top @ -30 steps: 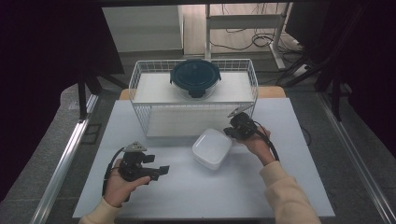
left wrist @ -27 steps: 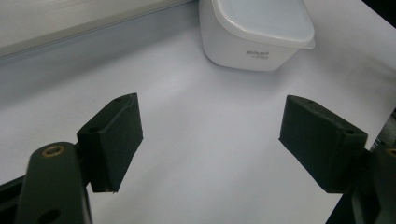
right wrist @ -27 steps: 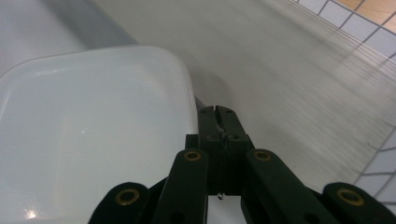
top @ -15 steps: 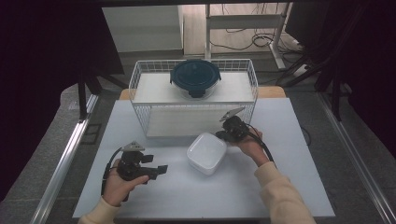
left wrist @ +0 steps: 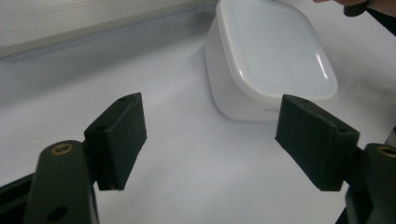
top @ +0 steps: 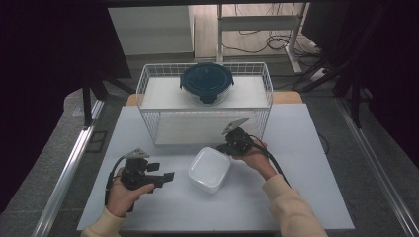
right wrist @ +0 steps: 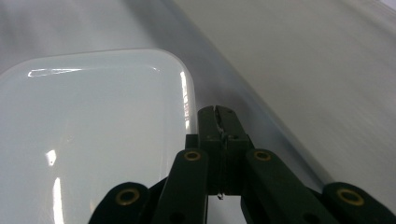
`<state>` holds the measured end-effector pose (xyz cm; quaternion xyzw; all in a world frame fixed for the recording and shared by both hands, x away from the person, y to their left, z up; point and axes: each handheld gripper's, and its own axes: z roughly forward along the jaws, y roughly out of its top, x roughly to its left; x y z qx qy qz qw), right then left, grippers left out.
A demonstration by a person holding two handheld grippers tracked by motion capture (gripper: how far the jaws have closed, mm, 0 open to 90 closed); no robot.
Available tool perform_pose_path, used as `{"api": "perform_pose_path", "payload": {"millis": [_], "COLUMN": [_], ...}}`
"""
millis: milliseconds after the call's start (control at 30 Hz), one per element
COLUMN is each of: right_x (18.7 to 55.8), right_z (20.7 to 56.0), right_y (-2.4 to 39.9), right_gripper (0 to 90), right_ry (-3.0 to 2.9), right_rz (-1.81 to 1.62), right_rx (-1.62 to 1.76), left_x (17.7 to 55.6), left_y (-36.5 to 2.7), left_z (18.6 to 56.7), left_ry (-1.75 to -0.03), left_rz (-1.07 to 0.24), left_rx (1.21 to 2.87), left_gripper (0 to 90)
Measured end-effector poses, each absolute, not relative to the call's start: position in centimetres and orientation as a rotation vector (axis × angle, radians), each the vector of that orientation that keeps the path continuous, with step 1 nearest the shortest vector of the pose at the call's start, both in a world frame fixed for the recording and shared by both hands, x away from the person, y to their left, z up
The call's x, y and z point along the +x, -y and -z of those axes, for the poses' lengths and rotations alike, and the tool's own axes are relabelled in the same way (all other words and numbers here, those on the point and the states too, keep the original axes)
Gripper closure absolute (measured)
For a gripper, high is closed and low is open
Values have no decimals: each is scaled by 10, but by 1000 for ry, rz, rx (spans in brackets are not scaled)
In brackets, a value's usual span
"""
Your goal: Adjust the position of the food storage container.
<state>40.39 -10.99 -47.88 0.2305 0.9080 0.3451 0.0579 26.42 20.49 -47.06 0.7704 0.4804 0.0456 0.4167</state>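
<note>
1. A white box point(top: 209, 169), upside down w/ its flat base up, is being seen on the white table point(top: 316, 197), just in front of the wire basket point(top: 148, 98) and between the two grippers.
2. The right gripper point(top: 223, 148) is being held at the box's far right corner; in the right gripper view its jaws are being pressed together w/ nothing visible between them, tips right beside the box edge point(right wrist: 93, 130). Whether tips and box are touching can't be told; the area is blurred.
3. The left gripper point(top: 169, 176) is being held near the box's left side, apart from it. Its jaws are being kept wide, having just been closing slightly, nothing between them; the box point(left wrist: 271, 60) is being seen beyond the pads point(left wrist: 119, 135).
4. The box's top corner is being cut off by the frame edge in the left gripper view.
5. A dark-lidded bowl point(top: 206, 81) is being seen sitting in the basket; its lower part is being blurred by the wire.
</note>
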Motion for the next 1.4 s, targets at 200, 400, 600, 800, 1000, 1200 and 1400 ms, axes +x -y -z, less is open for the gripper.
{"api": "perform_pose_path", "payload": {"millis": [200, 400, 600, 800, 1000, 1200, 1400], "right_x": [397, 390, 386, 383, 380, 367, 347], "right_z": [480, 481, 481, 482, 474, 453, 446], "right_y": [95, 80, 70, 59, 67, 110, 165], "right_gripper": [891, 891, 891, 890, 890, 890, 887], "right_ry": [-2785, -2814, -2829, -2849, -2810, -2674, -2555], "right_rz": [-1053, -1059, -1063, -1067, -1080, -1140, -1233], "right_rx": [644, 601, 564, 523, 586, 768, 980], "left_x": [265, 265, 265, 266, 264, 265, 266], "left_y": [-206, -209, -210, -211, -215, -217, -214], "left_z": [471, 471, 473, 474, 473, 474, 477], "left_ry": [-1211, -1215, -1217, -1223, -1227, -1236, -1244], "left_rz": [-115, -118, -110, -110, -122, -132, -143], "left_rx": [1935, 1930, 1930, 1933, 1925, 1932, 1948], "left_gripper": [242, 243, 244, 245, 255, 256, 275]}}
